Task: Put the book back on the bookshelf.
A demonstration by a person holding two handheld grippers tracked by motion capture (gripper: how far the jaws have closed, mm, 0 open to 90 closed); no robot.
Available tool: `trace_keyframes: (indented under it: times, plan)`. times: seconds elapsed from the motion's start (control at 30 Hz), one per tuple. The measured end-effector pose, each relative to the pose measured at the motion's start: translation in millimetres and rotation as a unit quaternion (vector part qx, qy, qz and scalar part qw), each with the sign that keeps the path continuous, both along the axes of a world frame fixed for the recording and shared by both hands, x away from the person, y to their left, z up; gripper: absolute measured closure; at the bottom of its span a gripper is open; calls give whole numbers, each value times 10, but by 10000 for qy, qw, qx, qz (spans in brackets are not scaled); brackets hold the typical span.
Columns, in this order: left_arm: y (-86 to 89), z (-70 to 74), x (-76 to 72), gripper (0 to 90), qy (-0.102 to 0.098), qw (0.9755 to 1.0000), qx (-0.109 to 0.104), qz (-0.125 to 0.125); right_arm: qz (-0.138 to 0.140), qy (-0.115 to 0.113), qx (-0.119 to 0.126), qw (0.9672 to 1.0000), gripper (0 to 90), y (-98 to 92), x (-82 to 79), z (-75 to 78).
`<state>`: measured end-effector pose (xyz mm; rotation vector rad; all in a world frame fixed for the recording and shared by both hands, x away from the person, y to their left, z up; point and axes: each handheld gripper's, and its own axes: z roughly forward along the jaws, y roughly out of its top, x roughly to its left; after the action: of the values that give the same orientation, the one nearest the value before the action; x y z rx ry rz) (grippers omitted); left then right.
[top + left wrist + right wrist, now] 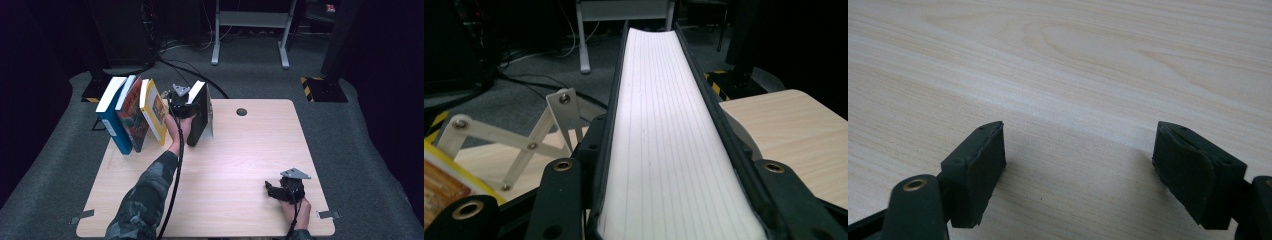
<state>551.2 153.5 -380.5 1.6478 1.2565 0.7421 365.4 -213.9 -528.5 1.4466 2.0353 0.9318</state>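
A black-covered book point(199, 125) stands upright at the back of the wooden table point(240, 165), leaning on a white support point(210, 119). My left gripper point(191, 109) is shut on it from the near side. In the left gripper view the jaws press both covers, and the white page edge of the book point(659, 100) runs away between them. My right gripper point(268, 190) rests low over the table's front right, pointing left. Its jaws are open with nothing between them, and bare wood point(1073, 60) lies under the right gripper point(1078, 165).
Three books lean together at the back left: a blue one point(114, 125), a dark red one point(134, 117) and a yellow one point(155, 116). A white folding lattice rack point(524, 145) stands beside the held book. A cable hole point(241, 111) sits near the back edge.
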Motion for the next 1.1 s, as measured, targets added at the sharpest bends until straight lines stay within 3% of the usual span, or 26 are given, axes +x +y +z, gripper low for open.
trace_keyframes:
  times: [0.27,0.4,0.6,0.7,0.77,0.8,0.87,0.93,0.97,1.0,1.1]
  plan:
    - [85,-12,-36,525,272,9995,76,-102,0,-3,0,10000,209,0,2,-1]
    - [84,15,-24,519,380,9986,263,-238,1,-4,0,10000,209,0,2,-1]
    - [84,132,120,424,681,9945,569,-551,-11,11,20,10000,210,3,-1,0]
    - [71,195,234,333,957,9899,775,-706,-7,7,21,10000,210,2,0,0]
    - [53,201,299,305,1123,9875,760,-805,-13,9,25,10000,210,2,0,0]
    - [45,205,314,303,1119,9869,834,-812,-12,6,28,10000,210,2,0,0]
    - [29,216,327,346,1130,9851,926,-910,-3,3,30,10000,210,0,1,0]
    - [12,228,320,435,1095,9852,1087,-749,1,6,34,10000,210,1,1,0]
    - [23,228,324,504,1104,9856,1025,-768,1,7,34,10000,210,1,1,0]
    - [45,232,329,520,1149,9859,906,-811,3,5,35,10000,211,1,1,0]
    - [25,234,311,539,1164,9876,831,-647,-7,-5,45,10000,212,1,1,-1]
